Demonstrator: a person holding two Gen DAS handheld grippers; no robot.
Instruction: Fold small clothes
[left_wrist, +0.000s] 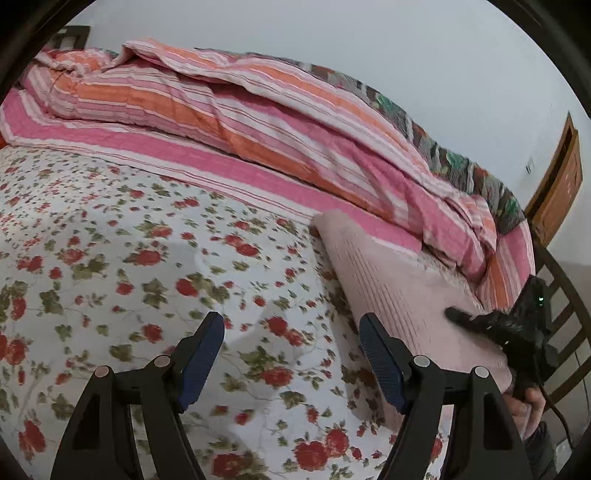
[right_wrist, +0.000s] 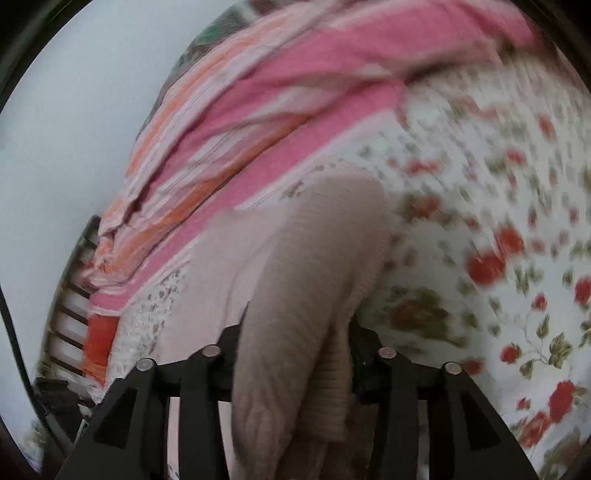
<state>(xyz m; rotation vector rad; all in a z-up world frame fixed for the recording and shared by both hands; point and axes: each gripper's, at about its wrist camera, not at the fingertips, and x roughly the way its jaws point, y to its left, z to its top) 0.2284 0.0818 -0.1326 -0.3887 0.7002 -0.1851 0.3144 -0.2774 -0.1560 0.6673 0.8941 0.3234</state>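
Left hand-held gripper spread wide, nothing between its blue pads, hovering over the floral bedsheet. Pink ribbed garment lies on the bed just right of it, far edge near the striped pink-orange quilt bunched along the wall side. Right hand-held gripper seen at the garment's right edge, touching the fabric. From the right wrist view: right hand-held gripper pinching a bunched fold of the garment, cloth fills the gap between the jaws and drapes toward the camera. That view is motion-blurred. Wooden door at far right, bed frame slats beside the mattress.
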